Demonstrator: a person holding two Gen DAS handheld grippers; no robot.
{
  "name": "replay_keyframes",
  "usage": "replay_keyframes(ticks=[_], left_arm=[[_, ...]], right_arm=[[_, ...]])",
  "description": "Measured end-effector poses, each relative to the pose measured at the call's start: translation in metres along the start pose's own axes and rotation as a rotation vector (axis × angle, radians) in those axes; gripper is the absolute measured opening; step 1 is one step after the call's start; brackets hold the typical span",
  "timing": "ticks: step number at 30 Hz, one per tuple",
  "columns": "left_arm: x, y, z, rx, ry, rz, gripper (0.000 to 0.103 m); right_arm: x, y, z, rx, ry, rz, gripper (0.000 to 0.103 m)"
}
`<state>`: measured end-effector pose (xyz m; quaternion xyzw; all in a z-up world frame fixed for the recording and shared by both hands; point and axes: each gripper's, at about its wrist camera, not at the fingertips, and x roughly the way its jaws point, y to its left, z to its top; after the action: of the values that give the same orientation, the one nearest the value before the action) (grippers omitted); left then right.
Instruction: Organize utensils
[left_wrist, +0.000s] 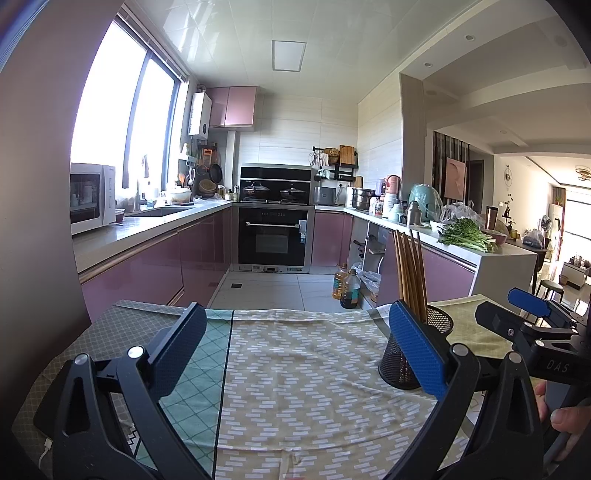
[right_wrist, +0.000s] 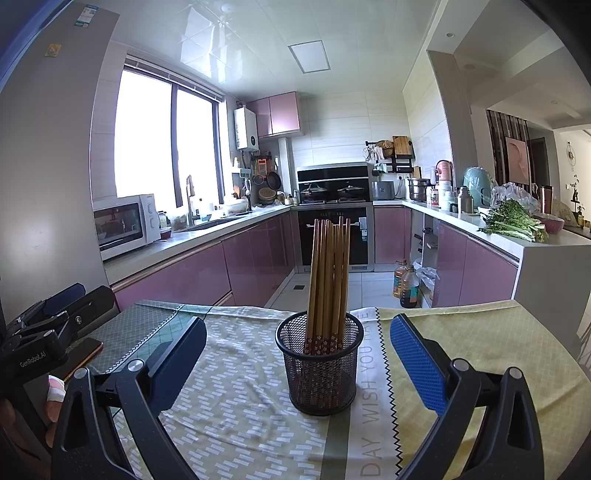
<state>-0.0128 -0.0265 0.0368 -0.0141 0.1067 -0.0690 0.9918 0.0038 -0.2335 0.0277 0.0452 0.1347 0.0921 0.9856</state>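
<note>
On the cloth-covered table (left_wrist: 295, 369), the left gripper (left_wrist: 295, 354) hovers with its fingers spread wide apart and nothing between them. Further right, the black mesh holder (right_wrist: 318, 365) stands upright on the cloth, wooden chopsticks (right_wrist: 328, 280) bundled inside, leaning slightly. The right gripper (right_wrist: 295, 362) faces it, fingers wide apart on either side of the holder, not touching it.

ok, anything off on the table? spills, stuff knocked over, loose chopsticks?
Nothing stands out. The mesh holder stands upright on the cloth with the chopsticks bundled inside, leaning slightly; no loose ones in view. Both grippers, left and right, are open and empty. The cloth is only mildly wrinkled, no spills.
</note>
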Motion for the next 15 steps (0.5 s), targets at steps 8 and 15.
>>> replay_keyframes(ticks=[8,15], left_arm=[[-0.0004,0.0005,0.0005,-0.002,0.001,-0.001,0.097],[-0.0001,-0.0003,0.0001,-0.001,0.000,-0.002,0.097]], right_arm=[[0.0006,0.0001,0.0000,0.003,0.002,-0.002,0.096],[-0.0004,0.0004,0.0020,0.004,-0.001,-0.003,0.096]])
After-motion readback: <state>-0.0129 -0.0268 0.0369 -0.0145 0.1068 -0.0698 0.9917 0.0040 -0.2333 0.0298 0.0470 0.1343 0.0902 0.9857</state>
